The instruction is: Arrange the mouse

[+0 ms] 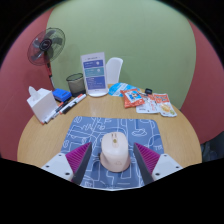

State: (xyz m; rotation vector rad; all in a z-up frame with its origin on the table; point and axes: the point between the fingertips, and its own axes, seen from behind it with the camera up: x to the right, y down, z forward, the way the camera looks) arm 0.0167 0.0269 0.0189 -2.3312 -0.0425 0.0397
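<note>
A white computer mouse [114,150] lies on a blue patterned mouse mat [100,128] on a round wooden table [60,130]. My gripper [113,160] is open, its two pink-padded fingers [80,159] at either side of the mouse. The mouse stands between the fingers with a gap at each side and rests on the mat.
Beyond the mat stand a white sign card [94,74], a dark mesh cup [76,83], a white jug [115,71], a tissue box [39,102], blue items [62,96] and coloured packets [135,98]. A fan [46,46] stands behind the table.
</note>
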